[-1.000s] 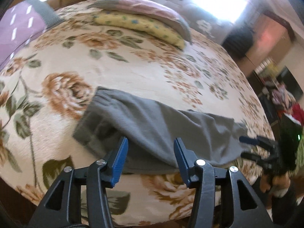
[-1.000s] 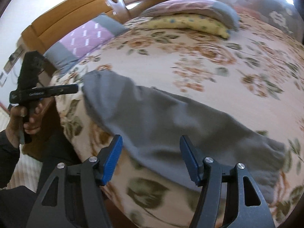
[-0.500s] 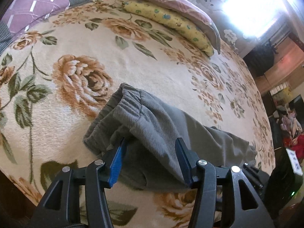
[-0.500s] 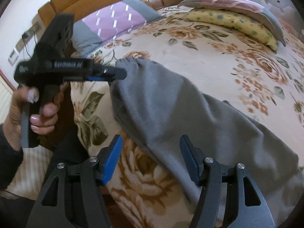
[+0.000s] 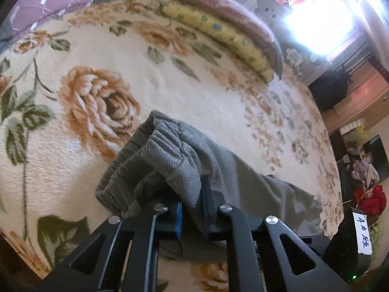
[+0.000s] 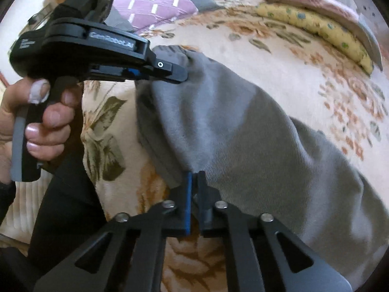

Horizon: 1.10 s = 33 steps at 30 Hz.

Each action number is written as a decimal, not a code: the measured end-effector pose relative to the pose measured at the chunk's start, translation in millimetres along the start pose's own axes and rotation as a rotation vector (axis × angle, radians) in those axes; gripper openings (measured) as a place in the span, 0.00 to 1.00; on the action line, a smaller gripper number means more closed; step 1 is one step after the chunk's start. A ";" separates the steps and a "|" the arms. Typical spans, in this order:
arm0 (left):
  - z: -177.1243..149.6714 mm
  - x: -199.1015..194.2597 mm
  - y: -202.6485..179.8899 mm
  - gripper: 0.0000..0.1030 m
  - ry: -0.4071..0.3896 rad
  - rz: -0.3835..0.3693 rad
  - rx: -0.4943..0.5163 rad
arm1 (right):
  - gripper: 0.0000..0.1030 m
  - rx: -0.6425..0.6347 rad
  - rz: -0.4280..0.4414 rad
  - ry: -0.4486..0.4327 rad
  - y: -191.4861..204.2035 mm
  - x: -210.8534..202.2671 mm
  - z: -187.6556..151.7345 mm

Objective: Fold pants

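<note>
Grey pants (image 5: 248, 185) lie on the floral bedspread near the bed's front edge, waistband bunched at the left. My left gripper (image 5: 192, 194) is shut on the waistband fabric, which drapes over its fingers. In the right wrist view the pants (image 6: 243, 133) run across the bed, and my right gripper (image 6: 193, 182) is shut on the near edge of the pants. The left gripper (image 6: 180, 75) also shows there, held in a hand and clamped on the waistband.
The floral bedspread (image 5: 97, 92) covers the bed. A yellow pillow under a pink one (image 5: 218, 29) lies at the far side, and a purple pillow (image 5: 43, 4) at the head. The bed's edge drops off close below both grippers. Room clutter (image 5: 364, 182) stands at the right.
Both grippers have closed from open onto the pants. The left moved in on the waistband, which is now lifted and bunched. The right took the near edge.
</note>
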<state>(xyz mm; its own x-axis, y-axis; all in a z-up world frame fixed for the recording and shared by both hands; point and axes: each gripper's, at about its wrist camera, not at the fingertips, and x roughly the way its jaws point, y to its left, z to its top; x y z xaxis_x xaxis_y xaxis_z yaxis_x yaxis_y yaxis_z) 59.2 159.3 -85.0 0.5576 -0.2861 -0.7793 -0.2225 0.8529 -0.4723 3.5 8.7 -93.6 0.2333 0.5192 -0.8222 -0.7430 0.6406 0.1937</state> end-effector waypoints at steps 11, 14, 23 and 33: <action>-31.9 -7.1 29.5 0.07 -0.002 -0.010 -0.070 | 0.02 -0.024 0.076 0.030 9.1 0.0 -8.0; -34.1 1.5 38.8 0.07 0.003 -0.009 -0.091 | 0.02 0.002 0.120 0.054 6.2 8.6 -11.0; -40.6 -0.8 42.4 0.12 -0.003 0.004 -0.093 | 0.06 0.137 0.171 0.043 -18.0 -1.8 -1.8; -34.6 -51.0 7.6 0.38 -0.104 0.033 0.009 | 0.07 0.298 0.038 -0.056 -97.6 -40.5 18.7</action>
<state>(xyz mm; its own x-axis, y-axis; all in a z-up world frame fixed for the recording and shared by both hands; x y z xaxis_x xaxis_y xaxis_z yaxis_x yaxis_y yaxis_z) 1.4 165.3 -63.1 0.6306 -0.2115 -0.7468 -0.2348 0.8651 -0.4433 78.3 -64.3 -69.3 0.2493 0.5711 -0.7821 -0.5368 0.7536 0.3792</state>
